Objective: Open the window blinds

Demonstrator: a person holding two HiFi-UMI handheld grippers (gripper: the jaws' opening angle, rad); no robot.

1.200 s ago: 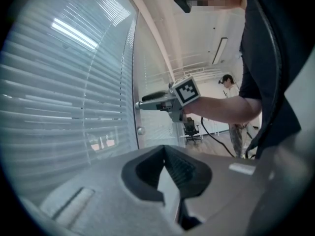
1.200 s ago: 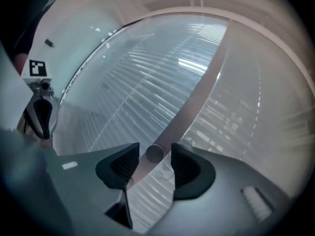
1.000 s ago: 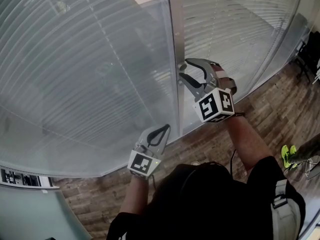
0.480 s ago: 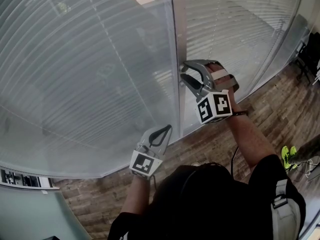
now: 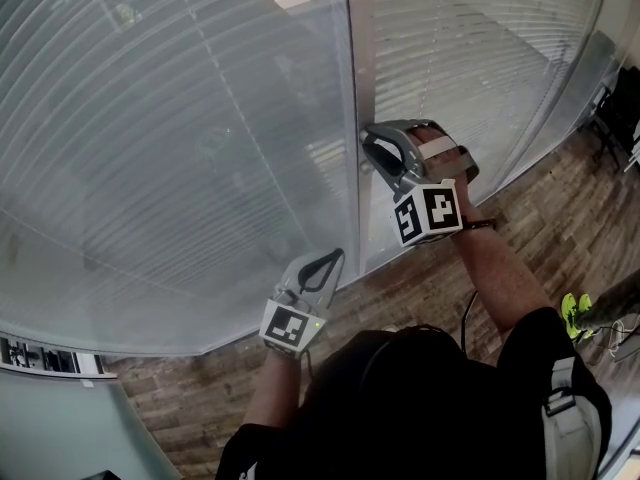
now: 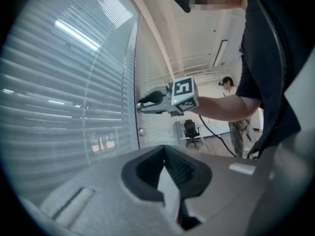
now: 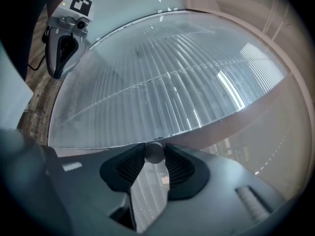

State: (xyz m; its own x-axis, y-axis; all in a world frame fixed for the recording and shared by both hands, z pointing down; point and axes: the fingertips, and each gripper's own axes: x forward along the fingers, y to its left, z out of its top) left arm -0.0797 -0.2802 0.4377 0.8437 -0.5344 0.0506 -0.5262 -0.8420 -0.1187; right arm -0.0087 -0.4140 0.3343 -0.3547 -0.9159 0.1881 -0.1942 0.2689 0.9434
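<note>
White slatted blinds [image 5: 200, 148] hang closed behind the glass on both sides of a vertical window frame [image 5: 358, 58]. My right gripper [image 5: 367, 149] is held level against that frame. Its jaws have just been closing, and the pads [image 7: 133, 163] now press on a small round grey knob [image 7: 154, 152]. In the left gripper view the right gripper [image 6: 140, 104] shows with its tips at the frame, and a second round knob [image 6: 142, 131] sits lower down. My left gripper [image 5: 332, 257] hangs lower, near the glass, shut and empty.
A wood-plank floor [image 5: 560, 218] runs under the curved window. Green shoes [image 5: 573, 308] lie at the right. A black office chair [image 6: 190, 129] and a standing person [image 6: 229, 85] are further back in the room. A cable trails from my right arm.
The right gripper has rolled a little at the frame and its jaws have narrowed from wide open onto the knob. The left gripper has stayed still.
</note>
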